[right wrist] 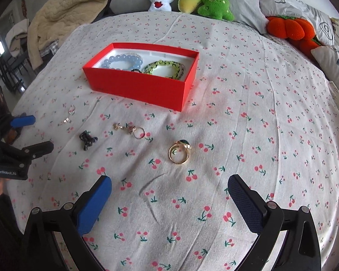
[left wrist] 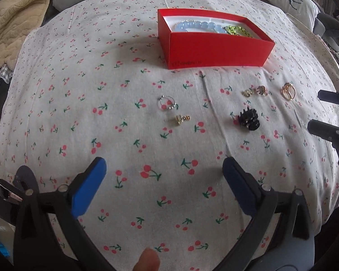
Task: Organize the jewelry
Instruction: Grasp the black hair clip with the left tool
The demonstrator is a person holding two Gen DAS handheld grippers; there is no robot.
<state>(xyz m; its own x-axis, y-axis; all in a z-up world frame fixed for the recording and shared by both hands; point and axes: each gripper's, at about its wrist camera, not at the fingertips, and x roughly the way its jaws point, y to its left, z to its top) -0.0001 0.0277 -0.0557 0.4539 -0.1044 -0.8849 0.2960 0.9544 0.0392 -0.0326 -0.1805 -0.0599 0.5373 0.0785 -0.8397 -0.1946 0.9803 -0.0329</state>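
Two bracelets (right wrist: 122, 62) already in box (right wrist: 135, 88); rings (right wrist: 179, 154) and clip (right wrist: 87, 140) remain ahead of both grippers' (left wrist: 163, 169) (right wrist: 169, 187) wide-open, empty fingers (right wrist: 95, 205)

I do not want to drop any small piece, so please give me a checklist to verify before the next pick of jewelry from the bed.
1. Left gripper open and empty: ok, blue pads wide apart, nothing between them.
2. Right gripper open and empty: ok.
3. Red box open, with room inside: ok, the blue bead bracelet and the green bracelet leave bare floor.
4. Gold ring free to grasp: ok, it lies alone ahead of the right gripper.
5. Silver ring free: ok, apart from the small gold piece.
6. Black hair clip clear of both grippers: ok.
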